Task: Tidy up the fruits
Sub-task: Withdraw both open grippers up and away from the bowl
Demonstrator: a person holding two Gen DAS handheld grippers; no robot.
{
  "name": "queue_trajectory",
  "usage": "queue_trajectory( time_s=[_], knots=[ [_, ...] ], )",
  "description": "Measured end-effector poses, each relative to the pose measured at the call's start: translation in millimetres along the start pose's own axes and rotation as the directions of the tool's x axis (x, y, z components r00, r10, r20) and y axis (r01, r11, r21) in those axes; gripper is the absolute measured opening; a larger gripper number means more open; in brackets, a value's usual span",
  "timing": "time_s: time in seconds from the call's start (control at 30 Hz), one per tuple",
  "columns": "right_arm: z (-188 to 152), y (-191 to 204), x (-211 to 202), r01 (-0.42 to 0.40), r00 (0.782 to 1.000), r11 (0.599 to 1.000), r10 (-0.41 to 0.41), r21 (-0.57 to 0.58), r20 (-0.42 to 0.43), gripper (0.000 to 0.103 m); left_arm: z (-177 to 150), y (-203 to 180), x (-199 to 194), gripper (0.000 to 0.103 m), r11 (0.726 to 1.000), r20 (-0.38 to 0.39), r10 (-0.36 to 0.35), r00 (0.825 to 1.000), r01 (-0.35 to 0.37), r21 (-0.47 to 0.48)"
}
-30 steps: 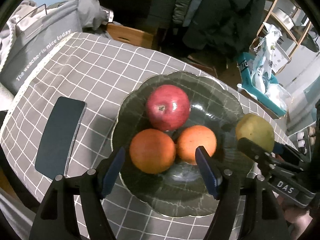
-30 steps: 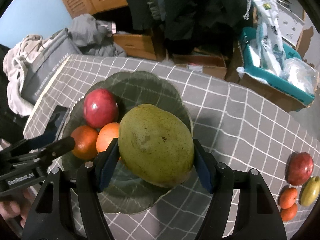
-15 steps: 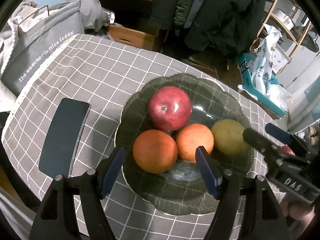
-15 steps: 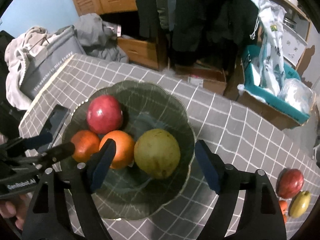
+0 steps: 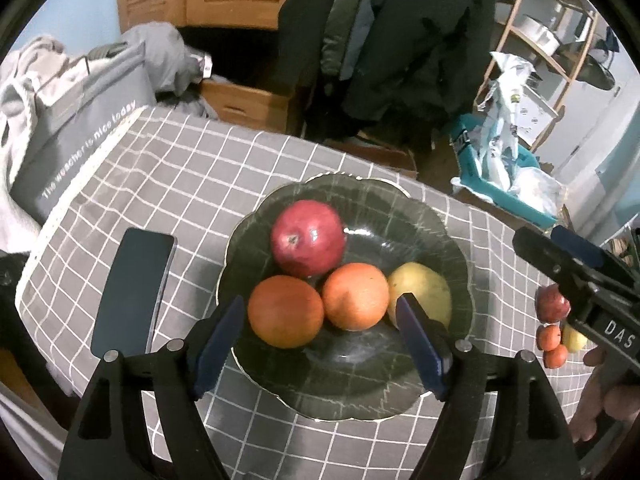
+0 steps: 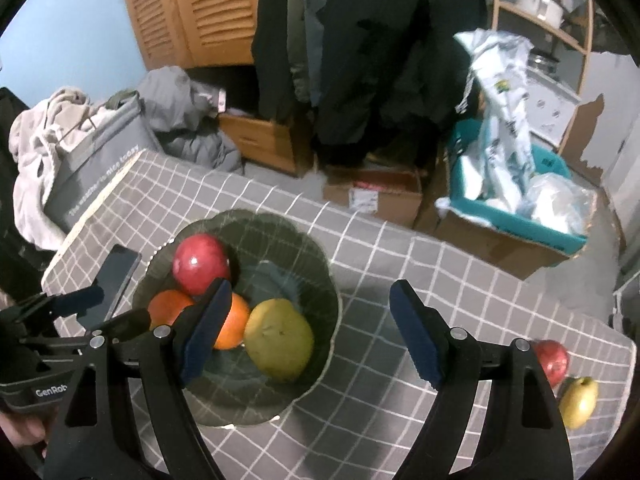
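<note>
Right wrist view: right gripper (image 6: 310, 330) released, jaws just widened, nothing between; left gripper (image 5: 320, 338) likewise spread and empty. The mango (image 6: 279, 346) lies in the bowl (image 6: 320, 276), right of the oranges (image 6: 230, 326). Probably heavy, smooth, bruisable; grasp across its middle.

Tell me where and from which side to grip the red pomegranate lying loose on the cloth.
Grip the loose pomegranate across its round middle, probably coming down from above with the right gripper, whose open jaws are empty. A yellow-green fruit sits close beside it, and small oranges crowd it too, so set the fingers across the free flanks.
</note>
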State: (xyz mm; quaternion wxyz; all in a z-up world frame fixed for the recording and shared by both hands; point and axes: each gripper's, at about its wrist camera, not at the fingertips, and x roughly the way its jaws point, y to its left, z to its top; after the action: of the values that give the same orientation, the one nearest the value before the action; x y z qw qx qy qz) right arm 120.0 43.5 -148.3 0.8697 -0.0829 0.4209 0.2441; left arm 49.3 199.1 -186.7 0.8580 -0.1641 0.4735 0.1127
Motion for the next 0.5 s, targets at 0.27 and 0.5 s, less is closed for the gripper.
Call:
queue_trajectory(
  time_s=[0.27, 0.5],
  knots=[
    [4, -12, -40, 0.033, 0.997, 0.999, -0.034, 0.018, 0.069, 0.082, 3, -14, -26, 0.086, 0.999, 0.055, -0.022, 0.998, 0.02, 0.033],
    [2, -20, -75, 0.083, 0.988, 0.996, -0.084, 0.016, 0.129, 0.085, 7, -25, -49, 0.088, 0.998, 0.102, -0.048, 0.994, 0.044, 0.042]
  ],
)
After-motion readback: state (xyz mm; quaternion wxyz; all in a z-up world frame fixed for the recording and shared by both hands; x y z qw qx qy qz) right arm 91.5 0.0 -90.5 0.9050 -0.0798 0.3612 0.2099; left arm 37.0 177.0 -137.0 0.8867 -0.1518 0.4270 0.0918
